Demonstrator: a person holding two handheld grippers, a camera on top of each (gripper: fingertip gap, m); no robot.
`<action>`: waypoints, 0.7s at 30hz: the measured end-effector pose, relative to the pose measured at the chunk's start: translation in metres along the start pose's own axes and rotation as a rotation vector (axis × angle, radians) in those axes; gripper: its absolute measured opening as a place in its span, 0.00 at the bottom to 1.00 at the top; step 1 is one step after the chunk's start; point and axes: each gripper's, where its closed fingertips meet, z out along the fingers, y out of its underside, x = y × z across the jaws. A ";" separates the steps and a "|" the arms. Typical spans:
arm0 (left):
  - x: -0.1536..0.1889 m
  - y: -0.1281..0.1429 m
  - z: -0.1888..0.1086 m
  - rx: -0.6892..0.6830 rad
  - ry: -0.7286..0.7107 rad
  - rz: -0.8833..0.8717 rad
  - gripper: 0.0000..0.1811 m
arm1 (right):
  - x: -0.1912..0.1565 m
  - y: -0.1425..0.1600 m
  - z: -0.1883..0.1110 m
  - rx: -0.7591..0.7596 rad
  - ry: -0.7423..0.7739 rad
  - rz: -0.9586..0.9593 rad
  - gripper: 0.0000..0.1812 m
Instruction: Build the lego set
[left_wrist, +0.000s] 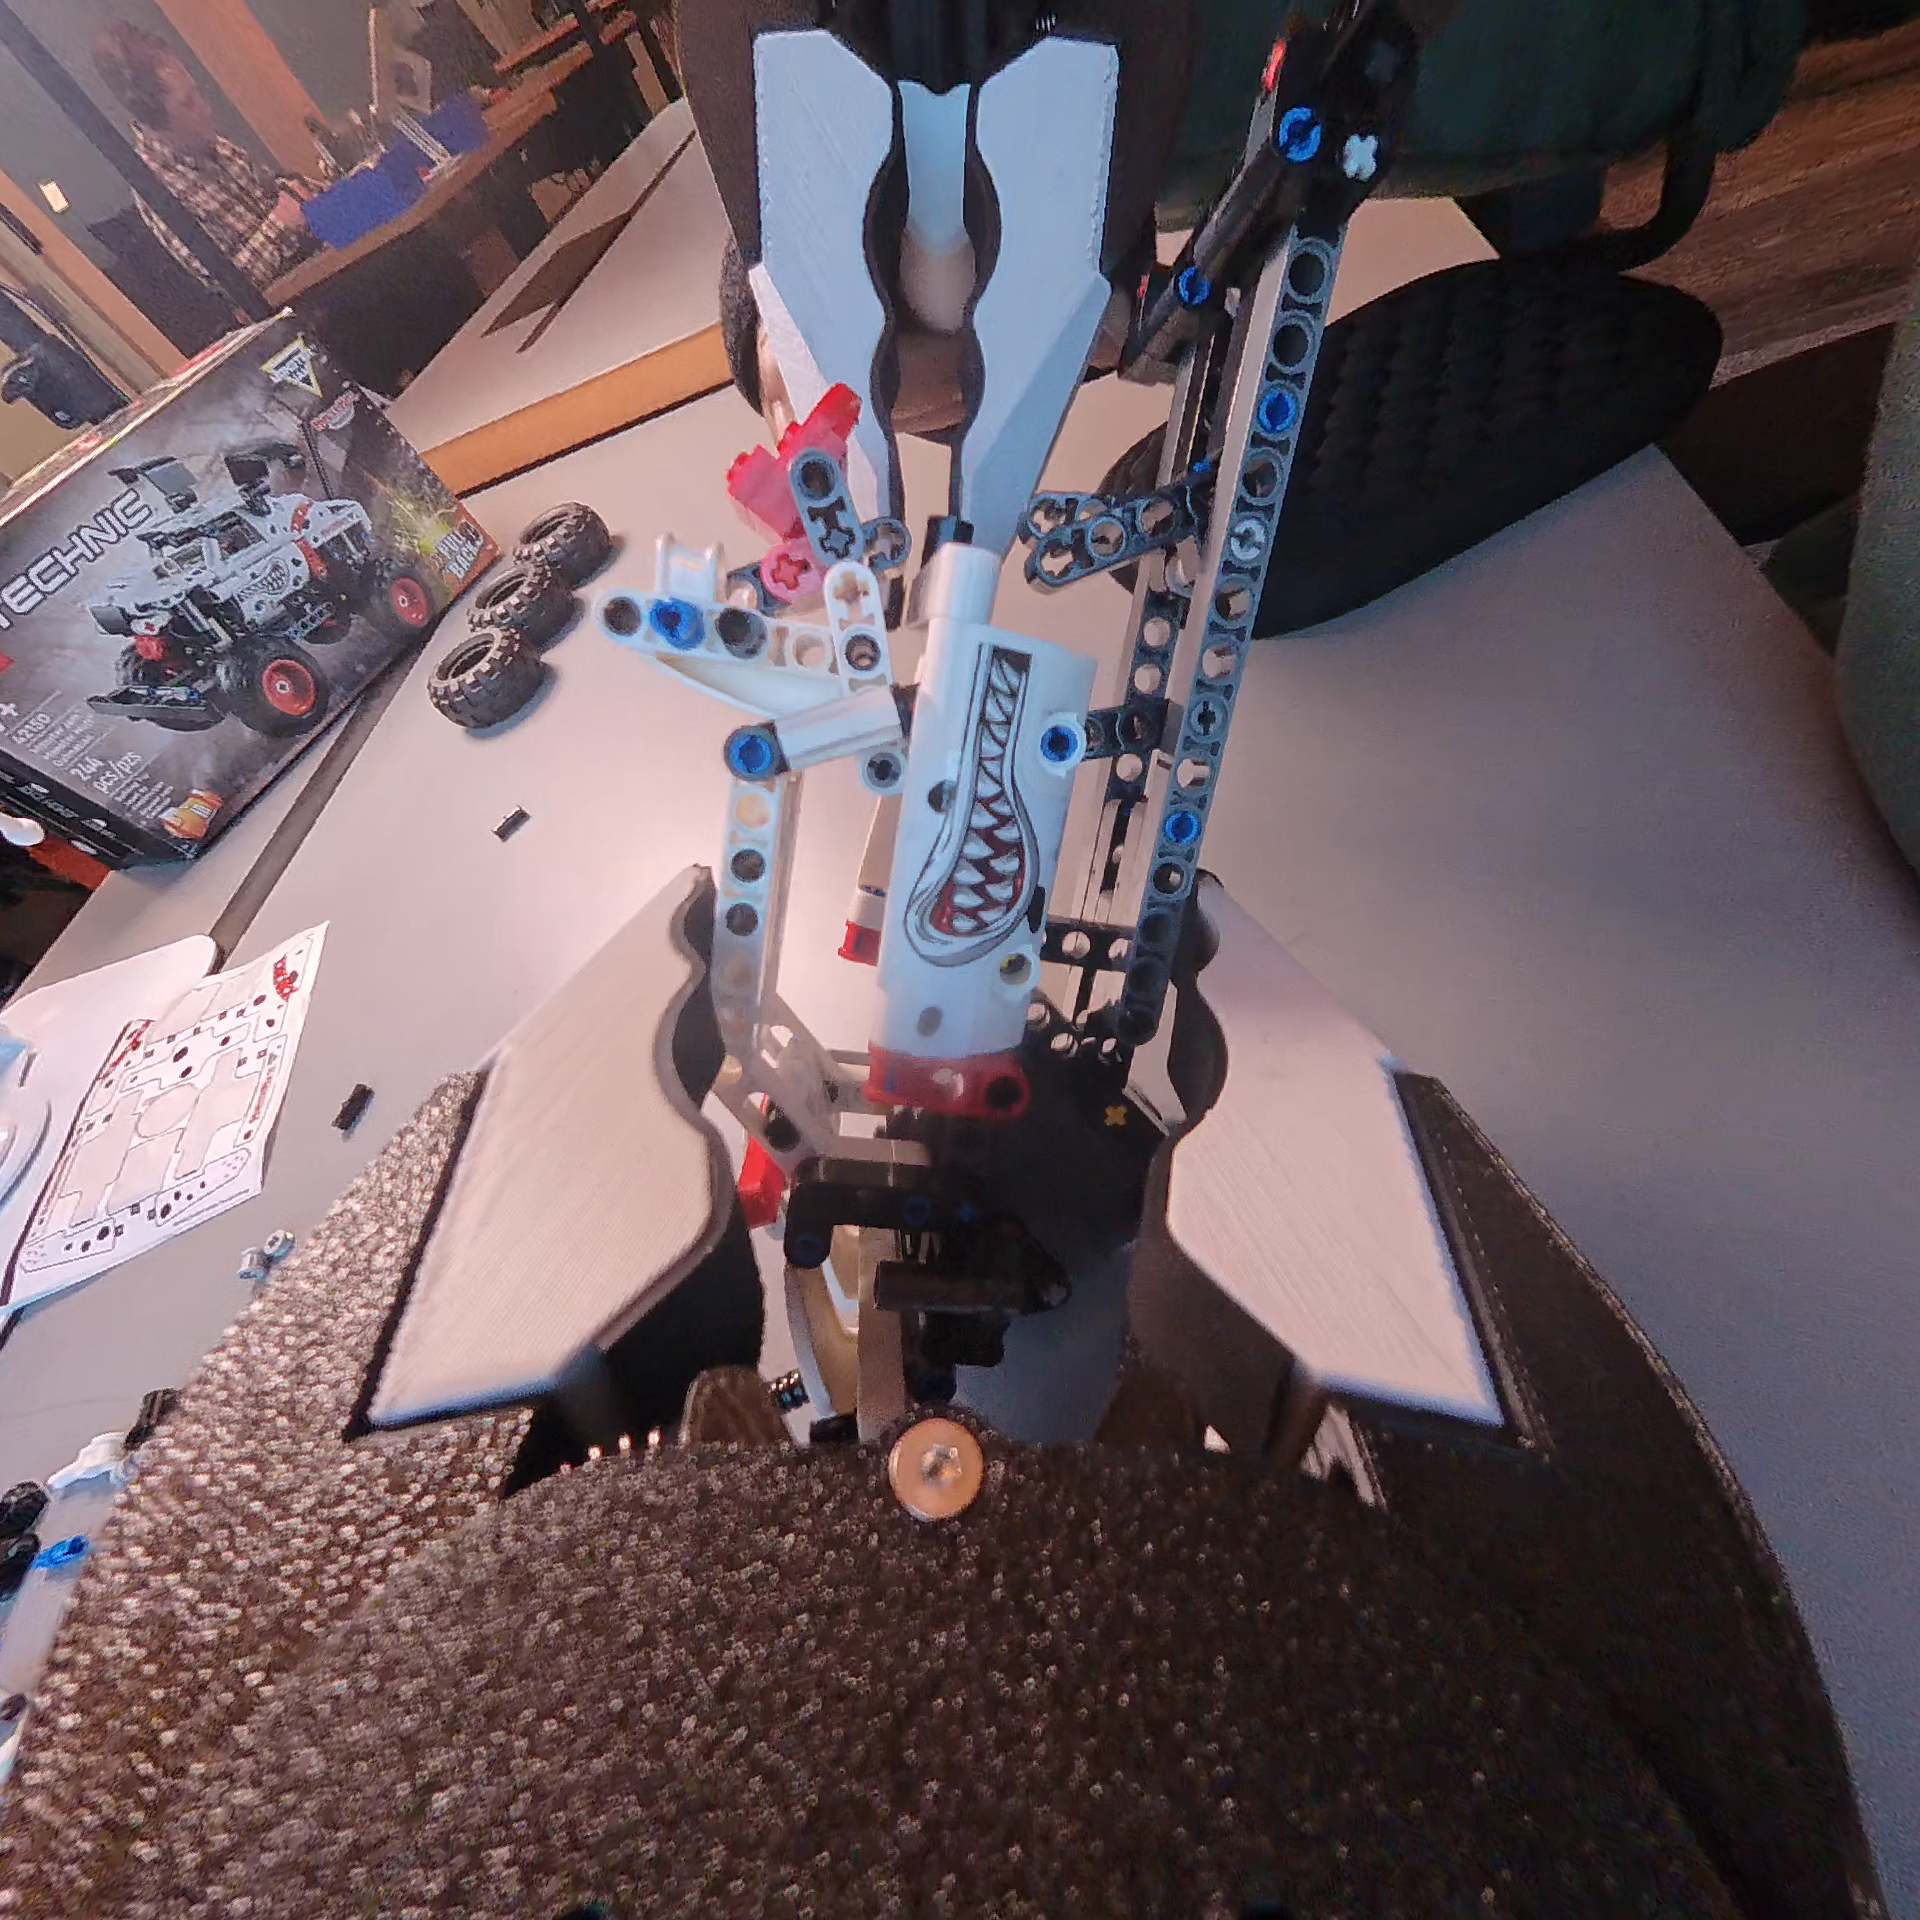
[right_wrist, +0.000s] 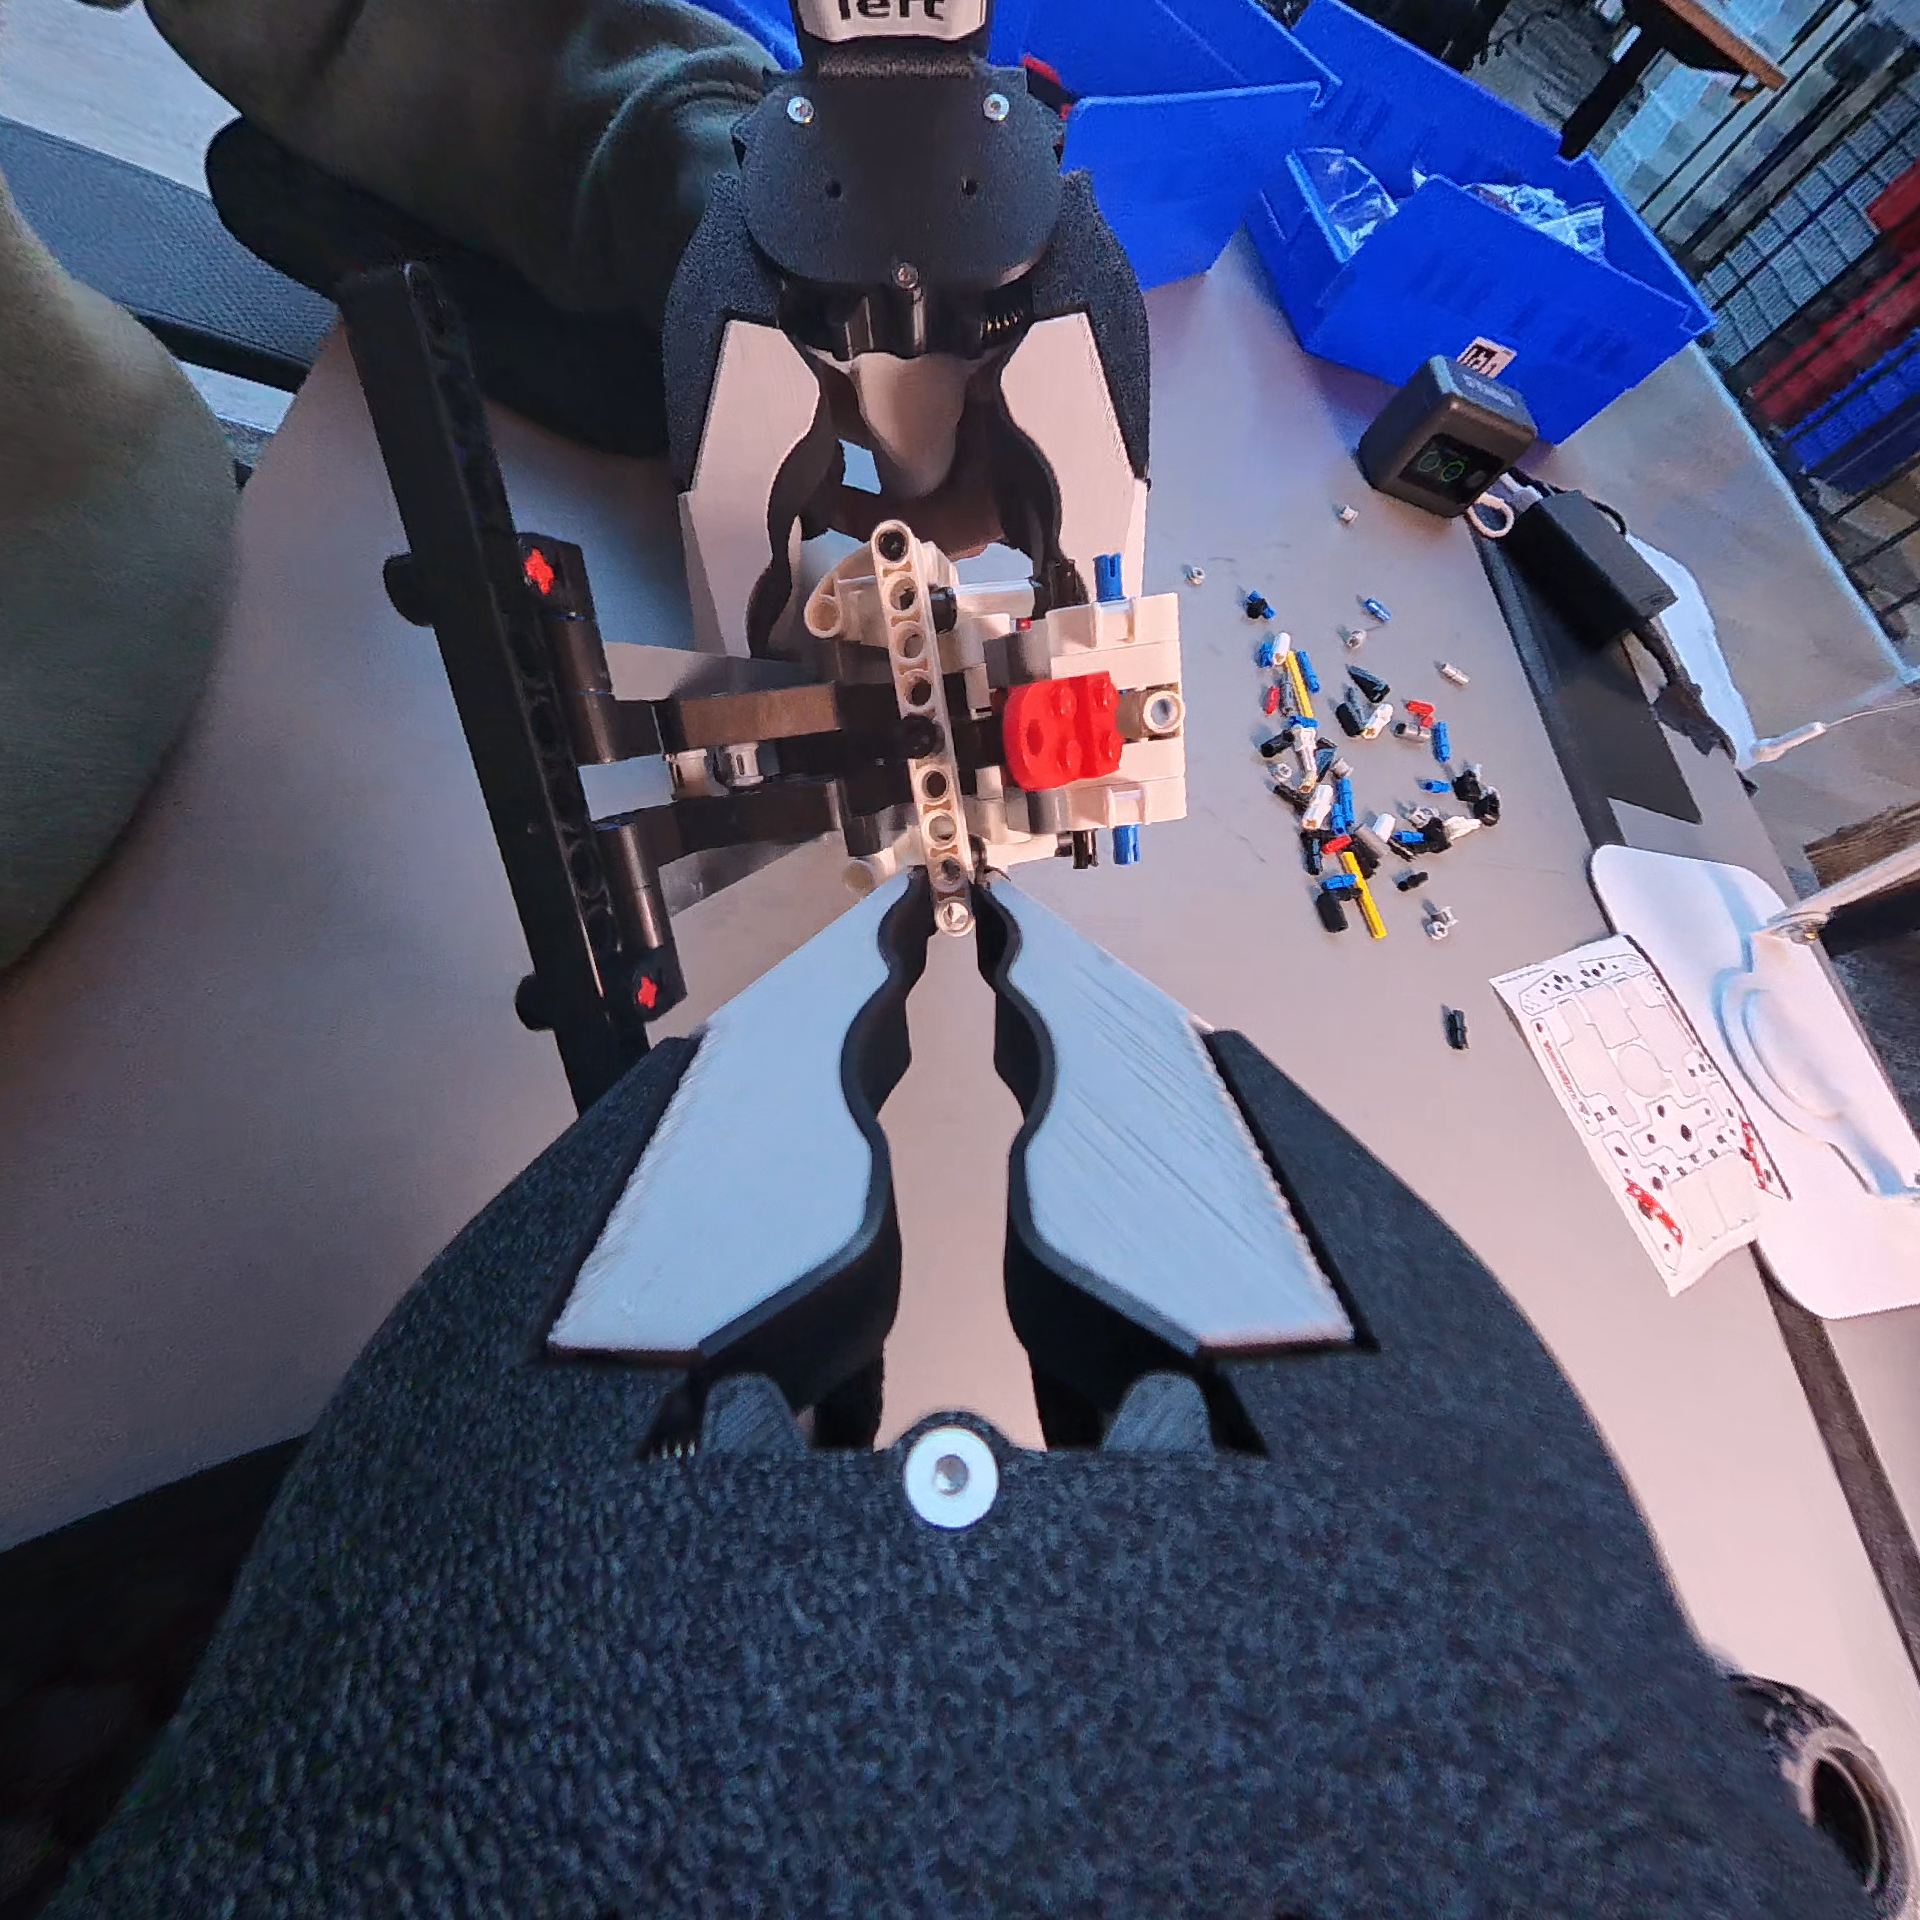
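Note:
The half-built lego truck model (left_wrist: 977, 810) has a white panel with a toothed-mouth sticker, long dark holed beams (left_wrist: 1226, 582) and blue pins. My left gripper (left_wrist: 945, 894) is shut on the model's lower frame, one finger (left_wrist: 582, 1143) on each side, and holds it above the table. In the right wrist view the model (right_wrist: 1060, 727) shows a red block and a long white holed beam (right_wrist: 925, 727). My right gripper (right_wrist: 948, 899) is shut on that beam's near end. The right gripper (left_wrist: 930, 509) faces the left gripper (right_wrist: 914, 582) across the model.
The set's box (left_wrist: 208, 582) and three black tyres (left_wrist: 509, 613) lie at the left. A sticker sheet (right_wrist: 1642, 1101), a pile of small loose parts (right_wrist: 1361, 758), a small black device (right_wrist: 1444, 436) and blue bins (right_wrist: 1455, 229) are on the grey table (right_wrist: 1247, 1039). A black chair (left_wrist: 1455, 416) stands behind. Left tips to right tips: about 5 centimetres.

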 end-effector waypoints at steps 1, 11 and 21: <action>0.001 0.001 0.000 -0.001 0.005 -0.004 0.48 | -0.002 0.001 0.000 0.003 -0.007 0.003 0.04; 0.002 0.000 0.002 0.020 0.008 -0.022 0.48 | -0.008 0.003 -0.003 0.113 -0.055 0.077 0.05; -0.001 -0.001 0.000 0.044 0.004 -0.052 0.48 | -0.001 0.001 -0.006 0.096 -0.027 -0.019 0.07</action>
